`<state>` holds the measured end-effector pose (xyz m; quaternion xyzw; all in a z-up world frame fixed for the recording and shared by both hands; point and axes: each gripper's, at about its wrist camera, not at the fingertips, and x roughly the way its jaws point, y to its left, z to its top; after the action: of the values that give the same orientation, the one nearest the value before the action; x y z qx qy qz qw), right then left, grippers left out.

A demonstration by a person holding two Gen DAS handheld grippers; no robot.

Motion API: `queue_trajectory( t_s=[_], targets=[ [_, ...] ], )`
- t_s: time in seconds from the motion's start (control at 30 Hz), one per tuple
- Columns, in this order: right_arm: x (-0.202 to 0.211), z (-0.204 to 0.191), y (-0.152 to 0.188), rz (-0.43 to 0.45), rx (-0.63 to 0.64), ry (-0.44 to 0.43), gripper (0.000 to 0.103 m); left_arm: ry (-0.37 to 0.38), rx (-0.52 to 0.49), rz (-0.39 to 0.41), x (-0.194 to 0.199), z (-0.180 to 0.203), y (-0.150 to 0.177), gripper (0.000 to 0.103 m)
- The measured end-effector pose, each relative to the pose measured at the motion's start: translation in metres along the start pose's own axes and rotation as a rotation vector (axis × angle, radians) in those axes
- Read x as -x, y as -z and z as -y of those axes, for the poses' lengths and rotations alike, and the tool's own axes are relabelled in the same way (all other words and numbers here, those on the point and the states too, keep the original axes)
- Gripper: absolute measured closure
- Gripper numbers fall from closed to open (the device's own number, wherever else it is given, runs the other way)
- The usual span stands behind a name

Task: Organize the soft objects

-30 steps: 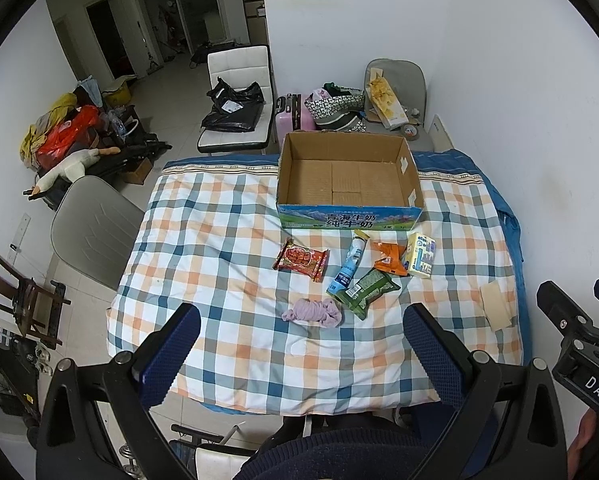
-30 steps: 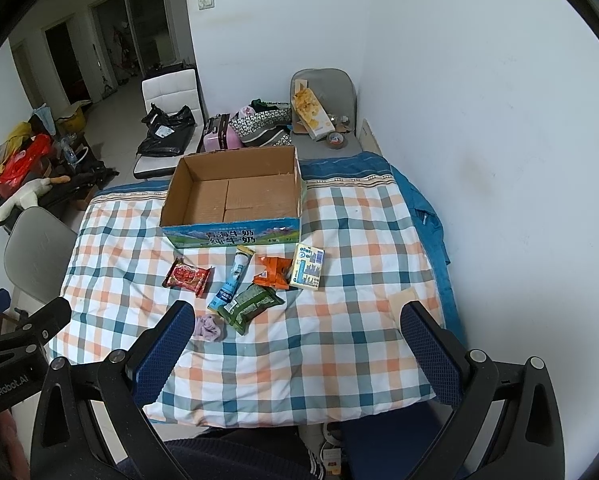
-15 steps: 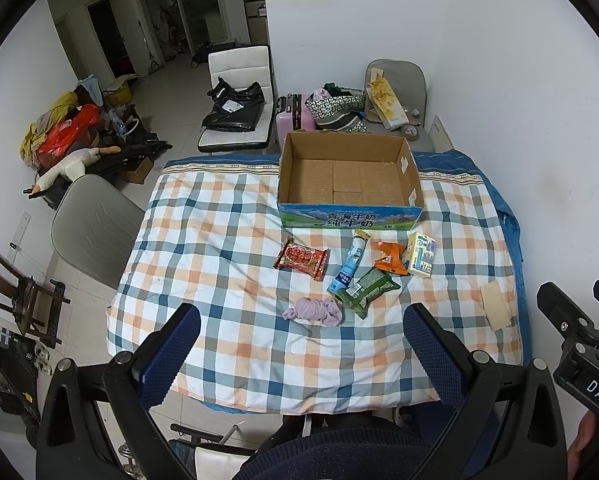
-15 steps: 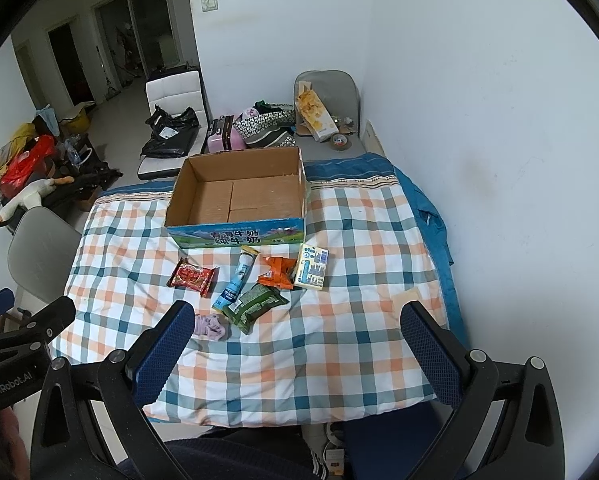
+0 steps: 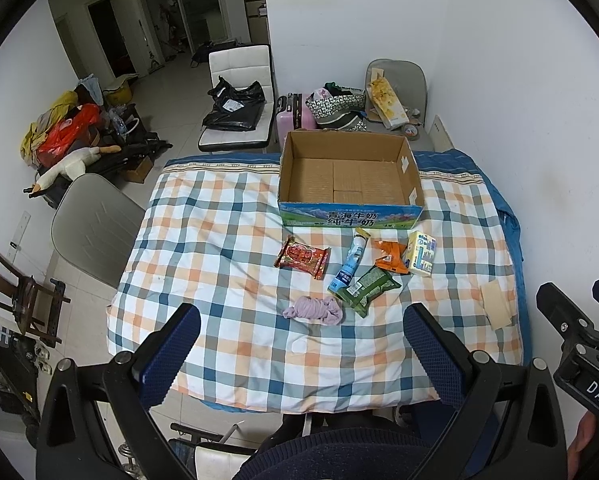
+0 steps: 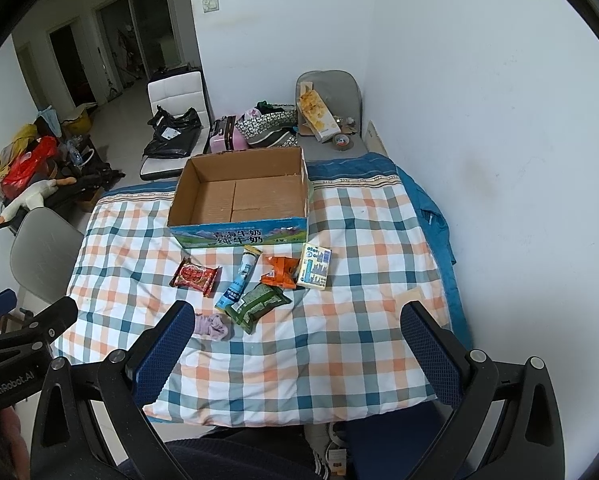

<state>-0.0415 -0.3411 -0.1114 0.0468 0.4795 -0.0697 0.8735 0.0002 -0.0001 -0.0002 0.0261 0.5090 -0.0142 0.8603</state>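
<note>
Nothing on the checked cloth has shifted since a second ago — our left gripper [image 5: 301, 350] and right gripper [image 6: 299, 350] hover spread and empty, the crumpled lilac fabric bundle [image 5: 314, 310] lying crosswise just ahead of the left — nearer that hand.

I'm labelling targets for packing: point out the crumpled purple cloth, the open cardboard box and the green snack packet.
Crumpled purple cloth [image 5: 313, 309]: left wrist view, middle of the bundle.
Open cardboard box [image 5: 349, 218]: left wrist view, printed front wall.
Green snack packet [image 6: 257, 303]: right wrist view, packet's centre.
</note>
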Motion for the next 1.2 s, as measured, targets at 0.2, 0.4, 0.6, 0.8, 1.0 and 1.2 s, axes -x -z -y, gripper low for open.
queue_trajectory(
  t_s=[0.2, 0.4, 0.6, 0.8, 1.0, 1.2],
  targets=[
    [-0.001, 0.000, 0.001, 0.004, 0.001, 0.000, 0.000, 0.004, 0.000, -0.001, 0.000, 0.000, 0.000, 0.000],
    [0.000, 0.001, 0.001, 0.007, -0.001, 0.000, 0.000, 0.004, 0.002, -0.001, 0.000, 0.000, 0.000, 0.000],
    [-0.002, 0.002, 0.002, 0.006, -0.001, -0.005, 0.000, 0.002, 0.000, 0.000, 0.000, 0.000, 0.000, 0.000],
    [-0.015, -0.013, 0.001, -0.028, -0.034, -0.014, 0.000, 0.001, 0.023, -0.036, -0.021, 0.001, 0.006, 0.000],
    [-0.077, -0.008, -0.004, -0.138, -0.095, -0.019, 0.000, -0.011, 0.014, -0.105, -0.097, 0.006, -0.001, 0.000],
    [-0.158, 0.003, 0.001, -0.247, -0.137, -0.032, 0.000, 0.010, 0.015, -0.237, -0.185, 0.005, -0.015, 0.000]
  ],
)
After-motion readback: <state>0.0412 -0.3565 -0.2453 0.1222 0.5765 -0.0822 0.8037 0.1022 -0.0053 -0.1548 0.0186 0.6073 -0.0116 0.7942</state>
